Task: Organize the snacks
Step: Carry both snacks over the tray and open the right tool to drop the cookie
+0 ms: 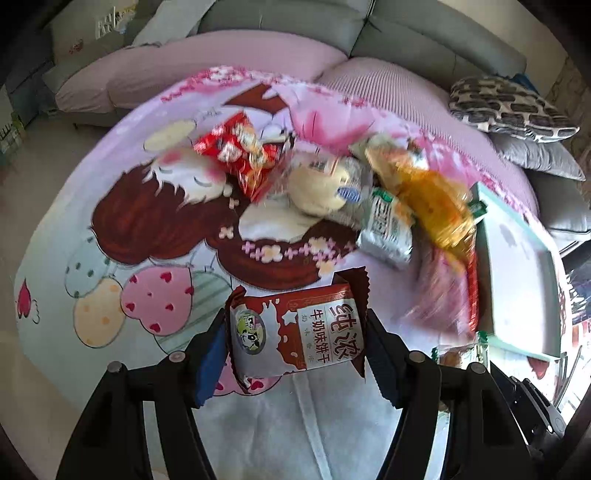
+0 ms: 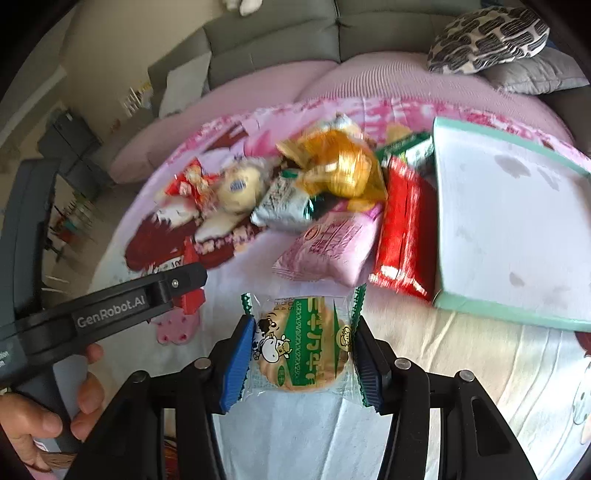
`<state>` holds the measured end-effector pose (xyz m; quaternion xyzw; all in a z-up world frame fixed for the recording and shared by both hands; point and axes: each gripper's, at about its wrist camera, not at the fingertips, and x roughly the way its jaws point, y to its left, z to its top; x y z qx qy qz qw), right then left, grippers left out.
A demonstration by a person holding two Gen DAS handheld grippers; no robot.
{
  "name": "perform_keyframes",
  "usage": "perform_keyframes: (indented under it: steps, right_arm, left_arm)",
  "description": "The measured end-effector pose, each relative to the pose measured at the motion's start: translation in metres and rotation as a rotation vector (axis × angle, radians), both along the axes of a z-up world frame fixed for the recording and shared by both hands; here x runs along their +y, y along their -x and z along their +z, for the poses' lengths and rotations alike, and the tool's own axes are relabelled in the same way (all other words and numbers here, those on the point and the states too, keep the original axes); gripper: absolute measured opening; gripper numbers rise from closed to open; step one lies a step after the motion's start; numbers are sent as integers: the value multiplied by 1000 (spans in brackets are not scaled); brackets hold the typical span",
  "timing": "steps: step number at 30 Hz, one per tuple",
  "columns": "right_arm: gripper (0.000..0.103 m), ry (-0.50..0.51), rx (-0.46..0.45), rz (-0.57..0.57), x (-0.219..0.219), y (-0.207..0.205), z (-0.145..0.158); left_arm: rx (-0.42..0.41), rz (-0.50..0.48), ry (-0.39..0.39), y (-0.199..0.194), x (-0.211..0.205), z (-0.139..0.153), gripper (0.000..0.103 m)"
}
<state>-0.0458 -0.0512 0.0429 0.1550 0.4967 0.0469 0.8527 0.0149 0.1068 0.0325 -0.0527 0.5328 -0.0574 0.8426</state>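
Observation:
My left gripper (image 1: 295, 338) is shut on a brown-and-white milk biscuit packet (image 1: 295, 332), held above the cartoon-print sheet. My right gripper (image 2: 303, 350) is shut on a clear packet with a round biscuit and green label (image 2: 303, 347). A pile of snacks lies on the sheet: a red packet (image 1: 240, 155), a cream bun in clear wrap (image 1: 321, 184), a silver-green packet (image 1: 388, 229), a yellow bag (image 2: 340, 166), a pink packet (image 2: 328, 247) and a long red packet (image 2: 402, 225). A white tray with a mint rim (image 2: 498, 306) sits to the right of the pile.
The left gripper's body (image 2: 110, 306) and the hand holding it (image 2: 55, 413) show at the left of the right wrist view. A grey sofa (image 1: 406, 33) with patterned cushions (image 1: 509, 103) lies behind the pink bedding (image 1: 221, 62).

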Motion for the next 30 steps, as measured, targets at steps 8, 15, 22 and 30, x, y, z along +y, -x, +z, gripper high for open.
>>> perform_keyframes:
  steps: [8, 15, 22, 30]
  right_arm:
    - [55, -34, -78, -73, -25, 0, 22]
    - [55, 40, -119, -283, -86, 6, 34]
    - [55, 36, -85, -520, -158, 14, 26]
    - [55, 51, -74, -672, -205, 18, 15]
  left_arm:
    - [-53, -36, 13, 1, -22, 23, 70]
    - [-76, -135, 12, 0, -67, 32, 70]
    - [-108, -239, 15, -2, -117, 40, 70]
    - [-149, -378, -32, -18, -191, 28, 70]
